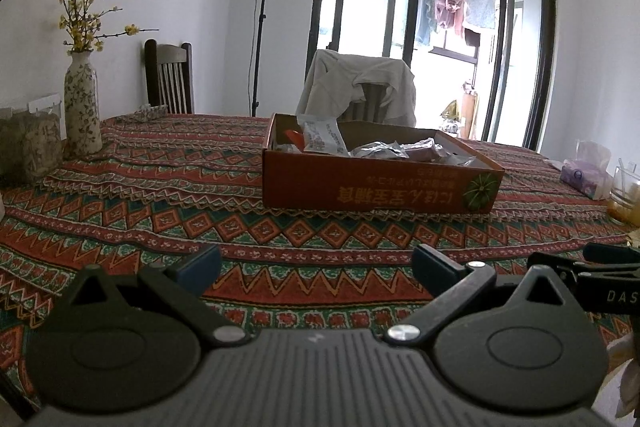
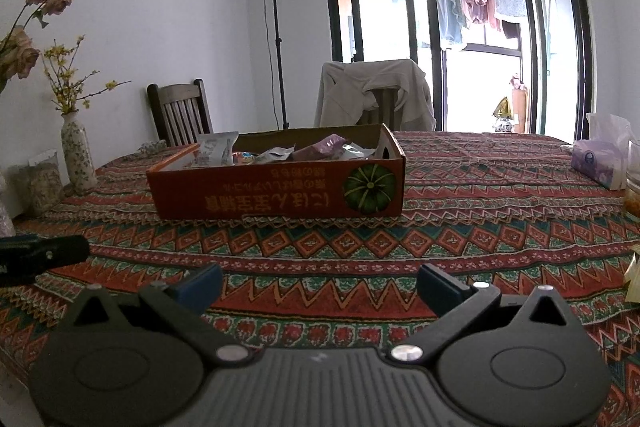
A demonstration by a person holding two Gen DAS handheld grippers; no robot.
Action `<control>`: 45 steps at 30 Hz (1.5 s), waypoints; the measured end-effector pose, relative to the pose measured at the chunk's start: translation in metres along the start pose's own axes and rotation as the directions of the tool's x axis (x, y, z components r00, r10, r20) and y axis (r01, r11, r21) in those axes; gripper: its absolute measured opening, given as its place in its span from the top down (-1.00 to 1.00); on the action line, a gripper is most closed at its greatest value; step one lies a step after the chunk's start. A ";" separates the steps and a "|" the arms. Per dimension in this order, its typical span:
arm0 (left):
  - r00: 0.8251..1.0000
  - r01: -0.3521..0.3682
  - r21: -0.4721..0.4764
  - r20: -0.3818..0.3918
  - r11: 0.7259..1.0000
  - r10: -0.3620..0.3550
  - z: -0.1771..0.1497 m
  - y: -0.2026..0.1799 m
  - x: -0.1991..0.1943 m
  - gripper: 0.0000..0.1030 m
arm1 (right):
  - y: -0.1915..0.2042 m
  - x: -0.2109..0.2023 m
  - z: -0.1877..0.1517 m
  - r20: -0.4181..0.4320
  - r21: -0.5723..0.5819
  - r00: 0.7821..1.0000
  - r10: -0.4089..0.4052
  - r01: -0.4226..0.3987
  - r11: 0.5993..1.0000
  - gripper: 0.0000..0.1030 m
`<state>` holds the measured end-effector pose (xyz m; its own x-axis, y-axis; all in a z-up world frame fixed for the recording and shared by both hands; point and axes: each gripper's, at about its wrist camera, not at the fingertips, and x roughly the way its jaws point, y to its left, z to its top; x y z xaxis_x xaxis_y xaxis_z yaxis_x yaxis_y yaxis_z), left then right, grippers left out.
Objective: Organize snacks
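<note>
Both the left tool (image 1: 316,263) and right tool (image 2: 320,281) hover spread and empty over the desk (image 1: 160,211), so reaching into the box (image 2: 276,193) for a snack (image 2: 328,147) looks next.

Orange cardboard box (image 1: 380,187) front wall: yellow Japanese print, upside down, characters not reliably readable; green pumpkin emblem beside it, same in the right wrist view (image 2: 280,193). White snack packet (image 1: 322,135) in the box: small print, too blurred. Right tool (image 1: 600,281) side: white letters "DAS", cut off by the edge.
</note>
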<state>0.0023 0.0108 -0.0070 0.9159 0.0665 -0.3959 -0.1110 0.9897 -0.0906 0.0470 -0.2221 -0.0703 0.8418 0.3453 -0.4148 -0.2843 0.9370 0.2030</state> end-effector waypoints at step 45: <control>1.000 0.027 0.015 -0.002 1.000 -0.027 -0.003 -0.001 0.001 -1.00 | -0.003 0.001 -0.006 -0.007 -0.004 1.000 -0.001 0.001 1.000 -1.00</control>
<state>0.0023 0.0095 -0.0096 0.9179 0.0395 -0.3948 -0.0803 0.9929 -0.0873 0.0455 -0.2239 -0.0769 0.8388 0.3445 -0.4217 -0.2851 0.9376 0.1990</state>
